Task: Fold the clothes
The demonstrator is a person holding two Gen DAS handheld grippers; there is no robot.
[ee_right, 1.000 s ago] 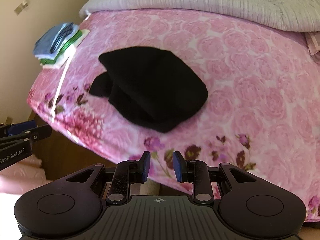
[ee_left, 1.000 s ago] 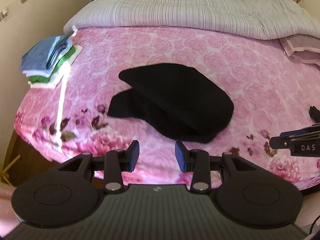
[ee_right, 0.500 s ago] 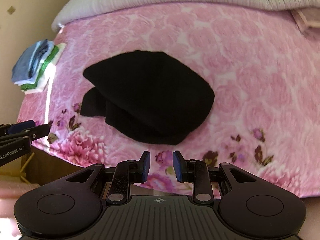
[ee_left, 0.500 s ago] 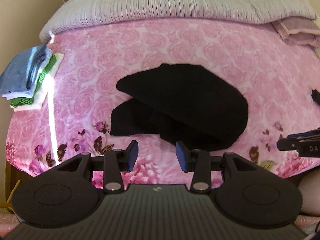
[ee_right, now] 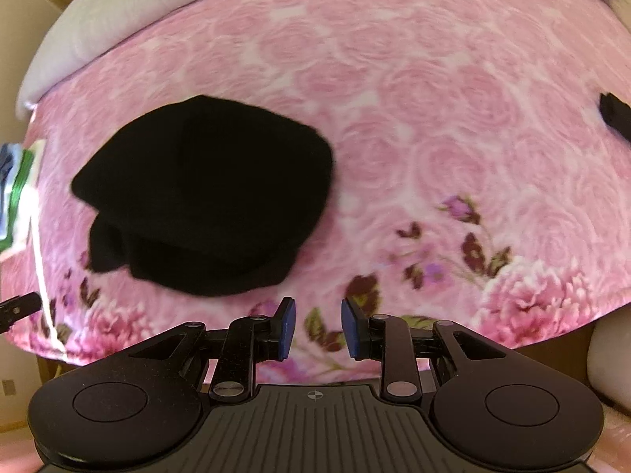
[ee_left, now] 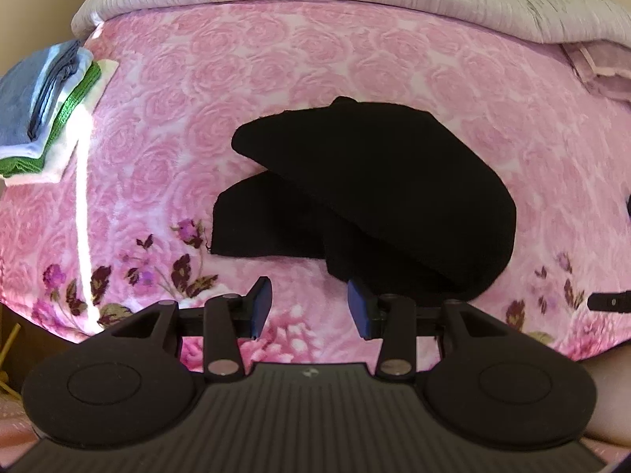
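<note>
Far off to the left of the left gripper's jaws sits the stack of folded clothes [ee_left: 47, 118] at the edge of the bed [ee_left: 315, 59], parked clear, I'd say, so the middle is free for working. Now the left gripper [ee_left: 309, 307]: jaws spread, nothing between them, only flowered bedspread showing through the gap. Just ahead and a touch right of those jaws lies the black garment [ee_left: 378, 197], loosely doubled, a lower flap poking out leftward, so it looks half-folded and wanting another pass. Its near edge lies close by the right-hand finger, though contact I can't confirm. Over to the right gripper [ee_right: 317, 329]: jaws parted, narrower, empty too. From here the garment sits ahead and to the left of them, well apart. Both tools point steeply down, which reads as lining up on the near hem.
</note>
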